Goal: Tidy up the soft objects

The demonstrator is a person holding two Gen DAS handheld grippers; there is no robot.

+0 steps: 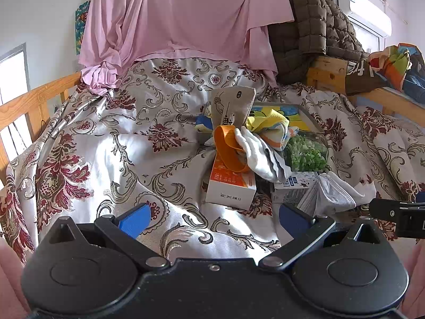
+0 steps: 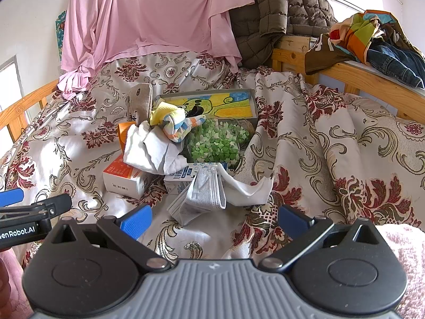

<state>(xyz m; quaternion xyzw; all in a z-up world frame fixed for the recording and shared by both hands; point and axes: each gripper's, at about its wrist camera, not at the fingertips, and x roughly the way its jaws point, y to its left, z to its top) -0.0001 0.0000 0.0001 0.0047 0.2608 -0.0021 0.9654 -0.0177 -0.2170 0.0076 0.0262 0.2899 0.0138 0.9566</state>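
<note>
A heap of soft things lies on the floral bedspread (image 1: 106, 138): a white cloth (image 1: 256, 148) (image 2: 148, 148), a yellow striped sock (image 1: 273, 127) (image 2: 175, 122), a beige sock (image 1: 233, 106) (image 2: 140, 101), an orange strap (image 1: 225, 146) and grey face masks (image 1: 326, 194) (image 2: 204, 191). My left gripper (image 1: 215, 219) is open and empty, in front of the heap. My right gripper (image 2: 215, 219) is open and empty, just short of the masks.
An orange-and-white box (image 1: 231, 186) (image 2: 124, 178), a blue-and-white carton (image 2: 180, 178), a bag of green pieces (image 2: 215, 143) and a painted tin (image 2: 212, 103) sit under and behind the heap. Pink sheet (image 1: 172, 18), brown jacket (image 2: 279, 13) and clothes (image 2: 372, 37) hang on the wooden rails.
</note>
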